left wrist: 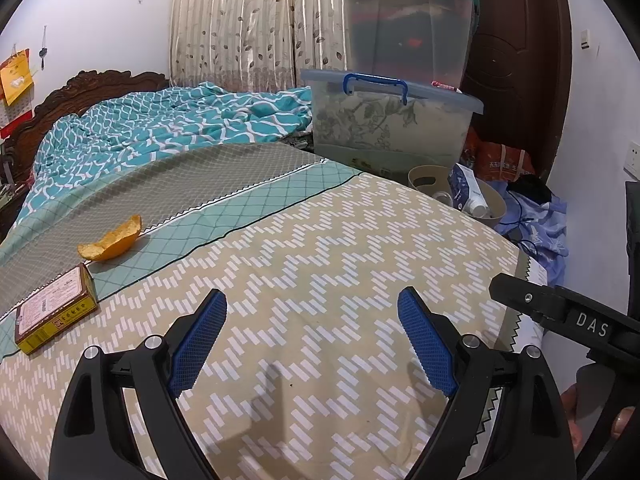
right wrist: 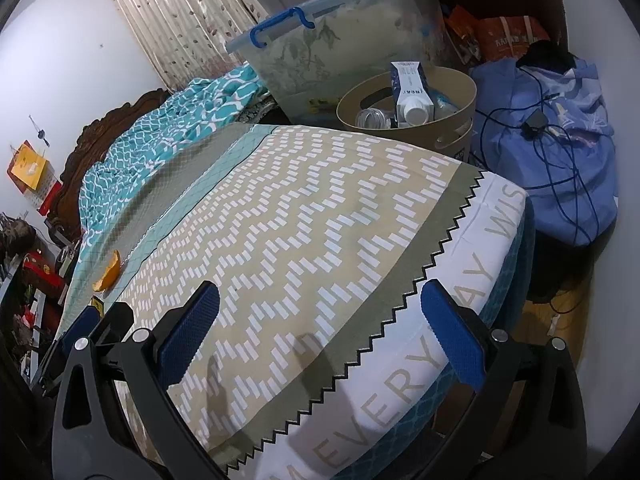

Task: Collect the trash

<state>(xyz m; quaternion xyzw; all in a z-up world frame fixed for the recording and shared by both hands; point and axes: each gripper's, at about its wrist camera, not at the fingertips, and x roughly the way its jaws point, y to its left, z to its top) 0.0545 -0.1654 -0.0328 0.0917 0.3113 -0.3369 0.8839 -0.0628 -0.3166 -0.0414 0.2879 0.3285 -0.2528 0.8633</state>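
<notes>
Your left claw [left wrist: 312, 336] and right claw [right wrist: 320, 332] both gape wide, empty, over the bed [left wrist: 320, 248]. Orange peel [left wrist: 112, 240] and small box [left wrist: 56, 308] lie near its left edge; bin [right wrist: 408, 120] stands off the far-right corner.

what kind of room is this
Most likely a lived-in bedroom: a bed with a carved wooden headboard, a rumpled teal quilt, and curtains behind it.
</notes>
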